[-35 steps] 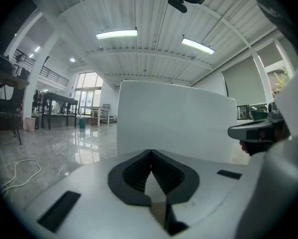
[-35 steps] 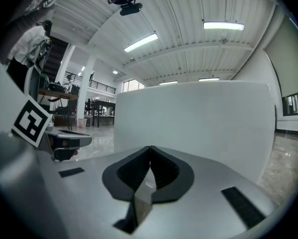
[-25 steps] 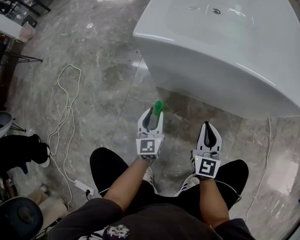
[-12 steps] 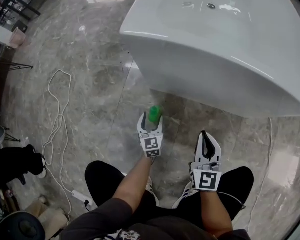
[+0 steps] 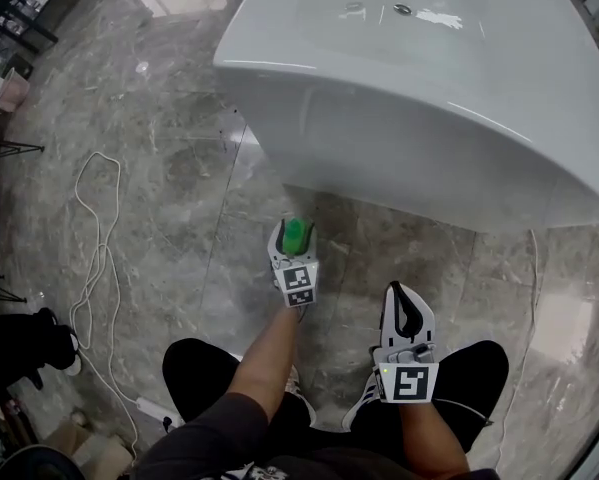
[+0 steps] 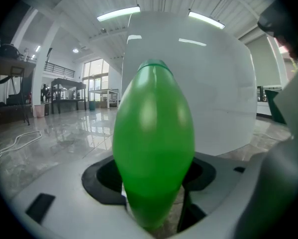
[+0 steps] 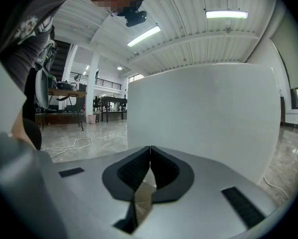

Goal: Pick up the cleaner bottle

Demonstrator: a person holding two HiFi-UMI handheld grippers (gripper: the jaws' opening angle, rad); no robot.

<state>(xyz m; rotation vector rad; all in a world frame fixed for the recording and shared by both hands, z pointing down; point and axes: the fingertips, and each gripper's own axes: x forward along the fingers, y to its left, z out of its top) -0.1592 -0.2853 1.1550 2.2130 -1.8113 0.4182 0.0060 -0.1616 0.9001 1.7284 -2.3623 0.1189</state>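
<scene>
The cleaner bottle [image 5: 295,234] is bright green and stands upright on the marble floor, close to the white bathtub [image 5: 429,98]. My left gripper [image 5: 294,240] is low around it, with its jaws spread wide on either side. In the left gripper view the green bottle [image 6: 153,143] fills the middle between the black pads [image 6: 100,177], and I see no pad pressing on it. My right gripper [image 5: 406,298] hangs to the right, above the person's knee, shut with nothing in it. Its pads [image 7: 139,171] meet in the right gripper view.
The bathtub's wall [image 7: 203,113] rises right in front of both grippers. A white cable [image 5: 94,258] loops over the floor at the left, ending in a power strip [image 5: 151,409]. The person's legs and shoes [image 5: 297,378] are below the grippers. Dark equipment [image 5: 19,353] sits at the lower left.
My left gripper has sunk toward the floor and its jaws have spread wider. The green bottle, earlier at the jaw tips, now sits deep between them. The right gripper shifted slightly.
</scene>
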